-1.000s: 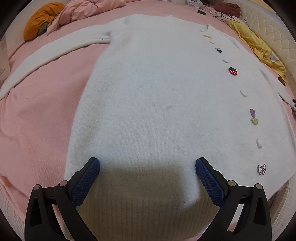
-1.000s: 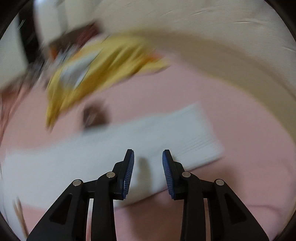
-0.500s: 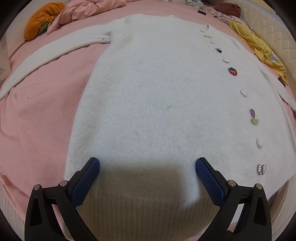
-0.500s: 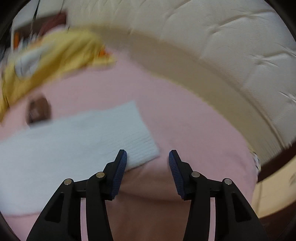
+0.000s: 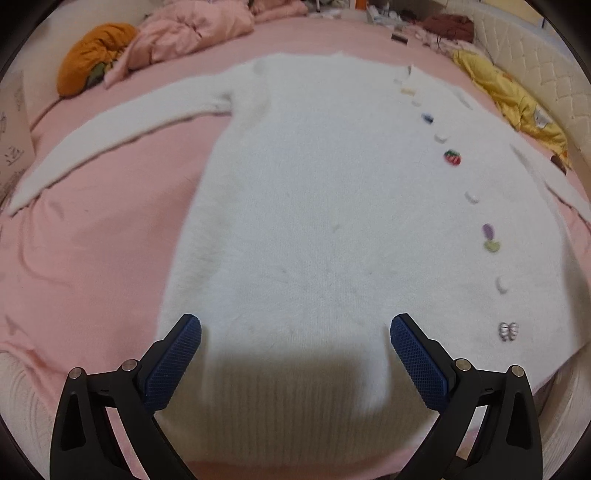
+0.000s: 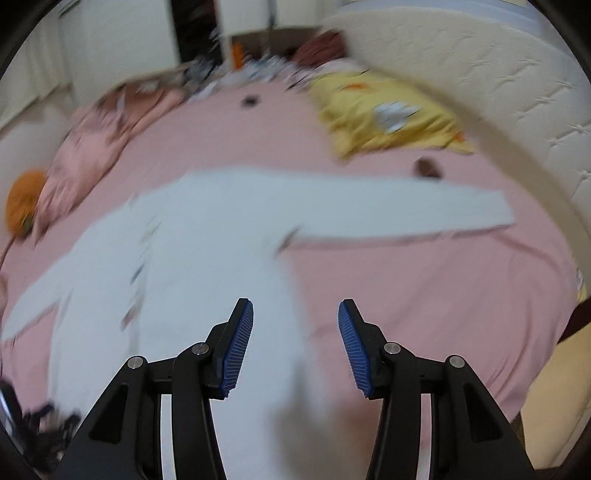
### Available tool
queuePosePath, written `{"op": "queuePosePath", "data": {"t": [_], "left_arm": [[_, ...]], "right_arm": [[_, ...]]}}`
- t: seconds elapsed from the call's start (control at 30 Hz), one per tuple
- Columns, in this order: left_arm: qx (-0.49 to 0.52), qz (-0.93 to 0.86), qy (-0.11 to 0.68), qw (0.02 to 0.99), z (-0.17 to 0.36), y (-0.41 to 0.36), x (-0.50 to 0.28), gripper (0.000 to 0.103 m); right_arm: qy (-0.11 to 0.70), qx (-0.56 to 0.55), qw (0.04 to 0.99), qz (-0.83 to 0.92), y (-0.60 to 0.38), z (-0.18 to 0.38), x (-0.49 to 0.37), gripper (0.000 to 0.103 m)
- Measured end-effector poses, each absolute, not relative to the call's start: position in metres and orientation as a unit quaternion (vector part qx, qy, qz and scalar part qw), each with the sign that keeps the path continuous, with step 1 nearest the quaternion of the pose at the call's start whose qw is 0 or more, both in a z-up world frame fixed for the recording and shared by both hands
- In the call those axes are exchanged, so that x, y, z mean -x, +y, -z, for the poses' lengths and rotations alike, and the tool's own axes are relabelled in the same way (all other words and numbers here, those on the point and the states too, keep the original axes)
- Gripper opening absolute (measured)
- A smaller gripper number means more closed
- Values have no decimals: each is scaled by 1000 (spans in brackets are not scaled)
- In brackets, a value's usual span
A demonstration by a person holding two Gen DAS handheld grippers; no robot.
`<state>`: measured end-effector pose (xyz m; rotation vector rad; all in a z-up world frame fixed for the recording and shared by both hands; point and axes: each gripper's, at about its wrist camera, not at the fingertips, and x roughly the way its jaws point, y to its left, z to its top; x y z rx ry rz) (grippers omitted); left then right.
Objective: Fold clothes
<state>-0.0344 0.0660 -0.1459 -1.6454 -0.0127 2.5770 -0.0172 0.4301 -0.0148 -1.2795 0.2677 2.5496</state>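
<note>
A fluffy white cardigan (image 5: 325, 206) lies flat on the pink bedsheet (image 5: 92, 251), sleeves spread to both sides, with a row of small coloured buttons (image 5: 452, 157) down its right part. My left gripper (image 5: 295, 354) hovers wide open over the ribbed hem, holding nothing. In the right wrist view the same cardigan (image 6: 207, 236) is blurred, its right sleeve (image 6: 424, 210) stretched out toward the headboard side. My right gripper (image 6: 295, 339) is open above the cardigan's right side edge, nothing between its fingers.
A yellow garment (image 5: 517, 99) lies at the right by the quilted cream headboard (image 5: 546, 62). A pink crumpled blanket (image 5: 184, 33) and an orange bundle (image 5: 92, 51) sit at the far left. Small clutter (image 6: 236, 74) covers the far end of the bed.
The right gripper has swung from the sleeve cuff back toward the cardigan body and opened wider; the sleeve now lies flat. The left gripper has shifted slightly, still open over the hem.
</note>
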Motion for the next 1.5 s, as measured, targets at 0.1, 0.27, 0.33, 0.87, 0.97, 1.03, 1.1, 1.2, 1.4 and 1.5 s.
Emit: {"op": "queuePosePath", "data": {"t": [0.1, 0.27, 0.33, 0.87, 0.97, 1.03, 1.1, 1.2, 1.4, 1.5], "left_arm": [[545, -837, -43, 35, 136, 58, 26, 103], [554, -830, -39, 40, 129, 56, 5, 103], [550, -834, -23, 46, 124, 62, -1, 103], [560, -826, -12, 63, 125, 62, -18, 103], [563, -824, -12, 60, 127, 62, -18, 103], [560, -827, -13, 60, 126, 62, -18, 103], [559, -827, -15, 60, 127, 62, -18, 103], [563, -824, -18, 58, 129, 61, -17, 103], [543, -836, -60, 52, 120, 45, -10, 103], [535, -837, -106, 39, 111, 17, 1, 103]], "right_arm": [[99, 472, 137, -865, 371, 34, -3, 49], [73, 530, 78, -841, 294, 65, -38, 49], [52, 539, 56, -839, 273, 63, -50, 49], [40, 522, 58, -850, 270, 46, -48, 49], [48, 530, 54, -845, 272, 51, -47, 49], [54, 536, 51, -841, 274, 55, -46, 49], [61, 537, 46, -840, 275, 57, -45, 49], [71, 535, 36, -841, 276, 57, -43, 49], [60, 523, 20, -850, 269, 53, -40, 49], [52, 530, 12, -846, 263, 56, -35, 49]]}}
